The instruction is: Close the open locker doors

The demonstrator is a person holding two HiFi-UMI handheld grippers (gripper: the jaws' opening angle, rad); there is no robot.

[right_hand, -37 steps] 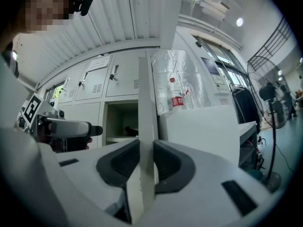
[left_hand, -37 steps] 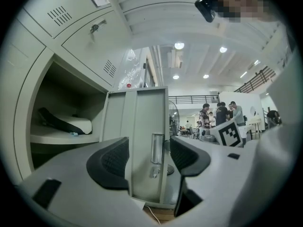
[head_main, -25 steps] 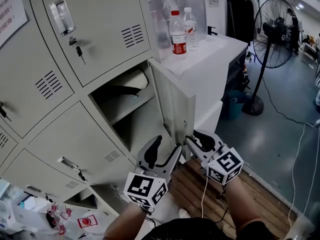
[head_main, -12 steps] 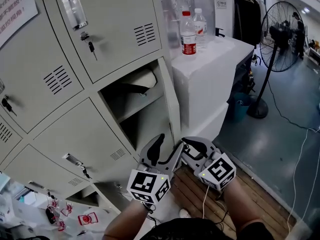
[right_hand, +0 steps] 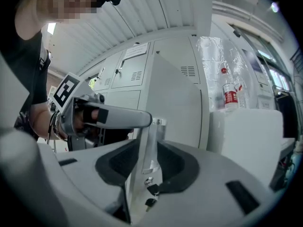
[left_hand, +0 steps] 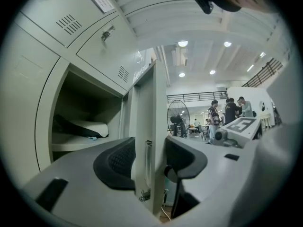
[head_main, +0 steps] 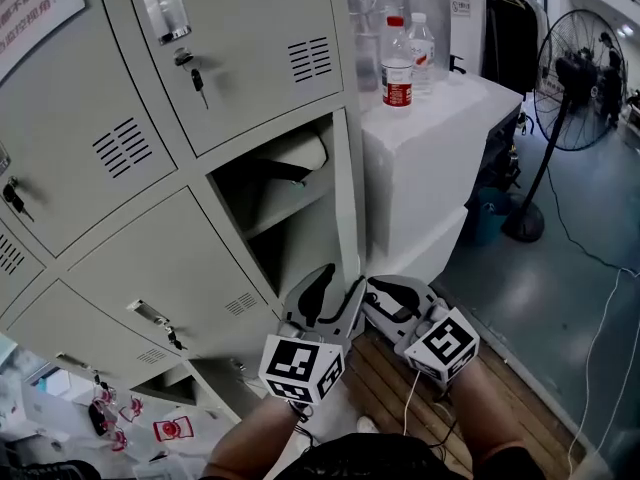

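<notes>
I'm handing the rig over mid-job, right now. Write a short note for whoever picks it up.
Left gripper: its jaws have just been closing round the free edge of the open door. I cannot tell if the pads press it.
Right gripper: its jaws have just opened a little and grip the door's handle.
Things: the door stands out from its compartment, edge-on in the head view.
Done: both grippers are on the door.
Left: swing it shut, then check the dark gap lower down, perhaps another open locker.
</notes>
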